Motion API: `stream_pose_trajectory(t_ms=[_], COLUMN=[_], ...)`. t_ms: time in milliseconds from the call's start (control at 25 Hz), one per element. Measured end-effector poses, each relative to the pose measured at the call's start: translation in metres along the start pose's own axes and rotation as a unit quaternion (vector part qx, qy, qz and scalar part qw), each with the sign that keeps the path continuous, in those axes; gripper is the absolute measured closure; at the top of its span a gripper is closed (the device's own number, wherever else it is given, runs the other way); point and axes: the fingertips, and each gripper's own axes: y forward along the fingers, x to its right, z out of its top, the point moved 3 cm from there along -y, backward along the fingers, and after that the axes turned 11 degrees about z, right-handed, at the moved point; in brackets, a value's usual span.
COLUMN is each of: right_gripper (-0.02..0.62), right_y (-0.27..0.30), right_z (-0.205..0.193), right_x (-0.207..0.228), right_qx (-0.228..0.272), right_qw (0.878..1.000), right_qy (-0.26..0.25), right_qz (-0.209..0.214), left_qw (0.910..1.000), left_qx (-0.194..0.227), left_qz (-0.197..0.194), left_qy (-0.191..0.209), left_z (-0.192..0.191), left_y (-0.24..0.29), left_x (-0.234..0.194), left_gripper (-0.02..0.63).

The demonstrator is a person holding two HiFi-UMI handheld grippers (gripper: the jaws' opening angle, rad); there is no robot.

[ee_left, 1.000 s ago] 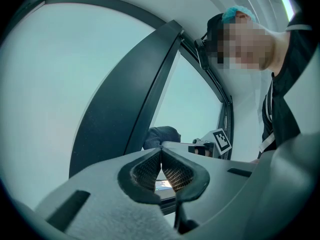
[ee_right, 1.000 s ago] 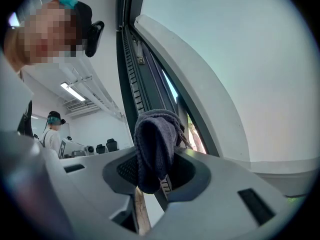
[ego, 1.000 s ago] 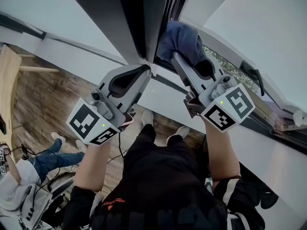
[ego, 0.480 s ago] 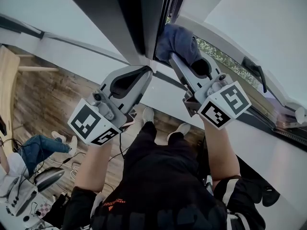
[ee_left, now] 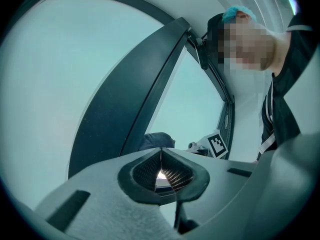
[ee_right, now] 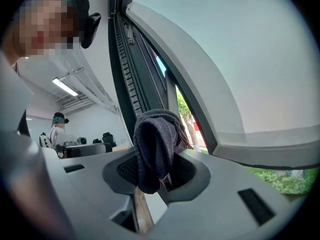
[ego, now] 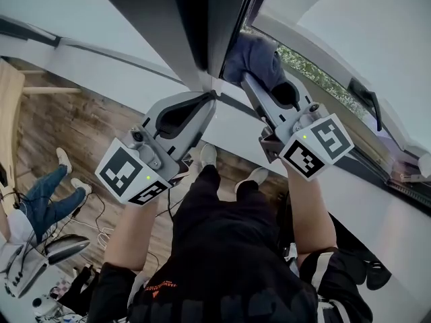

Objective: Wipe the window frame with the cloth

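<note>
A dark blue-grey cloth (ego: 254, 57) is bunched in my right gripper (ego: 250, 79), whose jaws are shut on it. The cloth presses against the dark window frame (ego: 232, 29) where the sash meets the white sill. Seen from the right gripper view, the cloth (ee_right: 155, 146) drapes over the jaw tips beside the dark frame rail (ee_right: 131, 79). My left gripper (ego: 214, 96) is shut with nothing in it, its tips close under the dark frame post. Through the left gripper view its pads (ee_left: 161, 170) meet, and the cloth (ee_left: 156, 140) shows beyond the dark post (ee_left: 137, 96).
A white sill (ego: 350, 136) runs down to the right with a window handle (ego: 367, 99) above it. Greenery (ee_right: 280, 181) shows outside the open sash. Below are a wooden floor (ego: 60, 130), another person's legs (ego: 47, 197), cables and equipment.
The right gripper with the cloth has shifted slightly right and up along the frame. The left gripper has hardly moved. The person on the floor below has walked leftward.
</note>
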Motion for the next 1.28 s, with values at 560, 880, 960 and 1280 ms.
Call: stream_pose_trajectory(t_ms=[560, 880, 960, 1280], right_gripper=[0.482, 0.482, 0.482, 0.482], right_y=[0.009, 0.016, 0.018, 0.022], right_z=[-0.042, -0.06, -0.065, -0.086], right_x=[0.021, 0.028, 0.03, 0.038], right_qx=[-0.067, -0.096, -0.1, -0.146], right_qw=[0.997, 0.993, 0.992, 0.983], right_qy=[-0.002, 0.002, 0.003, -0.002], right_qz=[-0.043, -0.069, -0.075, -0.111], left_qw=[0.9997, 0.9993, 0.9992, 0.9986], left_qx=[-0.011, -0.012, -0.013, -0.021], left_qz=[-0.004, -0.003, -0.002, -0.002], left_qy=[-0.022, -0.035, -0.038, -0.048], left_z=[-0.027, -0.038, -0.041, -0.052], left_y=[0.003, -0.002, -0.004, -0.007], left_x=[-0.003, -0.013, -0.016, -0.026], left_gripper=[0.583, 0.583, 0.583, 0.583])
